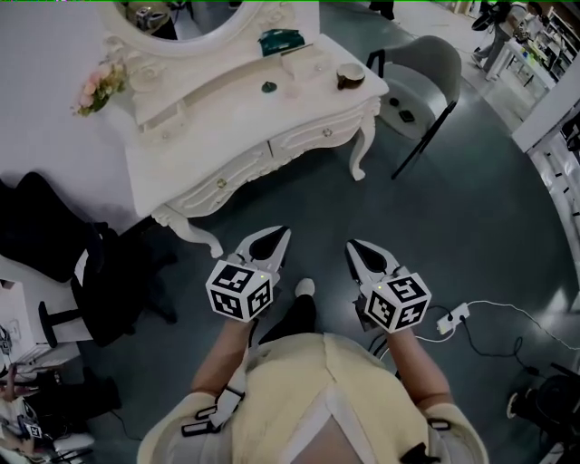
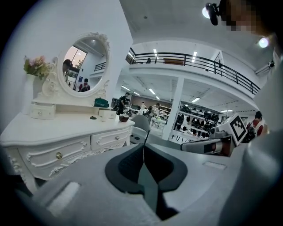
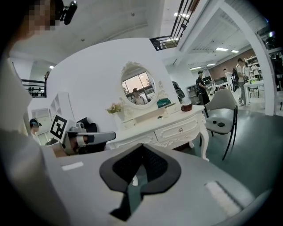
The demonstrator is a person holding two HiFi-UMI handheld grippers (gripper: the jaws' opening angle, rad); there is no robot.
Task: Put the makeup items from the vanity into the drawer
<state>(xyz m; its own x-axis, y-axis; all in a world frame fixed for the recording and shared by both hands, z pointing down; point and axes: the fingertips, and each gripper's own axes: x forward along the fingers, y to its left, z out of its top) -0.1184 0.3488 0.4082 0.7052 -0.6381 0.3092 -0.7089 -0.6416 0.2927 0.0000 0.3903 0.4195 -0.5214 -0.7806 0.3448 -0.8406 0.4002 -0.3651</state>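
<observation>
The white vanity stands ahead of me, and both of its drawers are closed. On its top lie a teal pouch, a white box, a small dark green item and a brown jar. My left gripper hangs over the floor, short of the vanity, its jaws shut and empty. My right gripper is level with it to the right, also shut and empty. The left gripper view shows the vanity on its left. The right gripper view shows it straight ahead.
A grey chair stands at the vanity's right end. A black chair draped with dark cloth is at the left. A white power strip with its cable lies on the floor at the right. An oval mirror and pink flowers top the vanity.
</observation>
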